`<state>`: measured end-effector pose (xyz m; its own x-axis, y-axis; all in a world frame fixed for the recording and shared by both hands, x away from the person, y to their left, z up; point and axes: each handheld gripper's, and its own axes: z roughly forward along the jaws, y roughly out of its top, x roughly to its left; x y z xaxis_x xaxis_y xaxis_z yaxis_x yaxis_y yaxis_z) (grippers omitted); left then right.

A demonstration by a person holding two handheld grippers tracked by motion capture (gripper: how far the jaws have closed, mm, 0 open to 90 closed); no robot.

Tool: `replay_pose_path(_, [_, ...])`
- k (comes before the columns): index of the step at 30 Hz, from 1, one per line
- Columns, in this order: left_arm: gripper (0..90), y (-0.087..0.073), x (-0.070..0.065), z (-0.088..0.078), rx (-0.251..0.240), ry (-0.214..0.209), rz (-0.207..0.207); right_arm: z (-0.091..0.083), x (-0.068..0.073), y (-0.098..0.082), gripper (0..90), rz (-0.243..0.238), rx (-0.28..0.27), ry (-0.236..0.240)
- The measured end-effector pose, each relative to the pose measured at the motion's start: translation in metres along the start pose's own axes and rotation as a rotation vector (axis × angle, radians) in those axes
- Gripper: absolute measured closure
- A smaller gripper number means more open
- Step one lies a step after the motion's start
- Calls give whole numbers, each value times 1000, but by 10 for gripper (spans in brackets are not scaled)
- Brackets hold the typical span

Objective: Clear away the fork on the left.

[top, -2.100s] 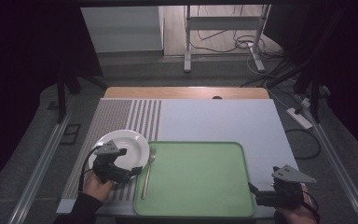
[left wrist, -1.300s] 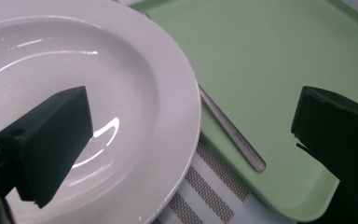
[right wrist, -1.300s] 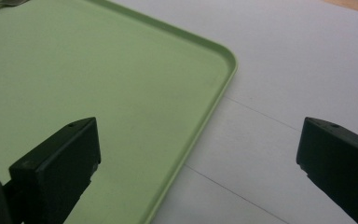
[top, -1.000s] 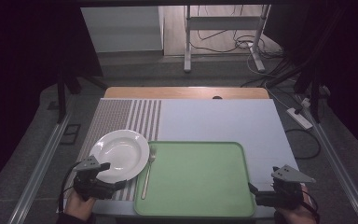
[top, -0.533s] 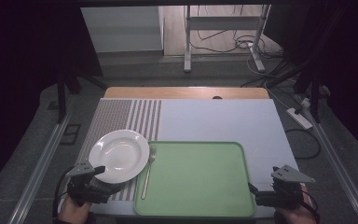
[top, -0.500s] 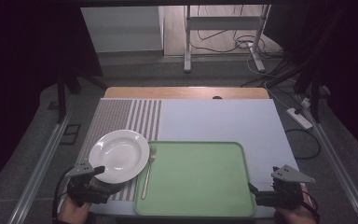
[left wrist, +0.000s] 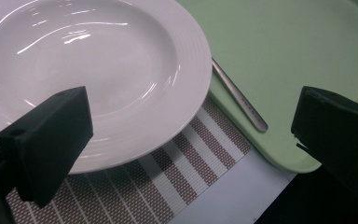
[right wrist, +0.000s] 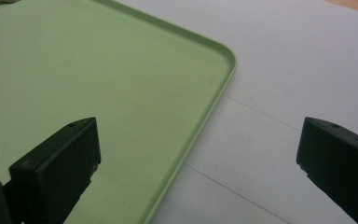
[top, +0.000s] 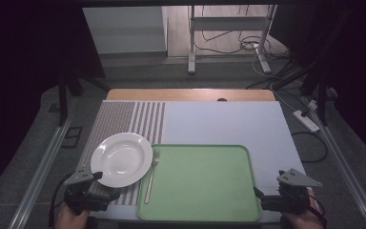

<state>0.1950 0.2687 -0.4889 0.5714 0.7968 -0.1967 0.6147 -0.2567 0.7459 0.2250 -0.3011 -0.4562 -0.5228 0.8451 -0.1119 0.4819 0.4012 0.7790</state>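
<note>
White and glossy, the plate (top: 121,159) is lying on the striped placemat (top: 124,119), its rim just beside the green tray (top: 200,183). A fork (top: 151,177) is resting along the tray's left edge, though in the dim high view I can't tell whether it touches the plate. The left gripper (left wrist: 191,140) is hovering near the plate's near rim, jaws spread wide, grasping nothing. The right gripper (right wrist: 200,163) is hanging released over the tray's corner.
</note>
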Motion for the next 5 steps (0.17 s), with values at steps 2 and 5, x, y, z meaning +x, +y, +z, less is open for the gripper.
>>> replay_pose_path(2, [0, -1, 1, -1, -1, 5, -5, 0, 0, 0, 0, -1, 1, 0])
replay_pose_path(5, [0, -1, 1, -1, -3, 2, -8, 0, 0, 0, 0, -3, 2, -2])
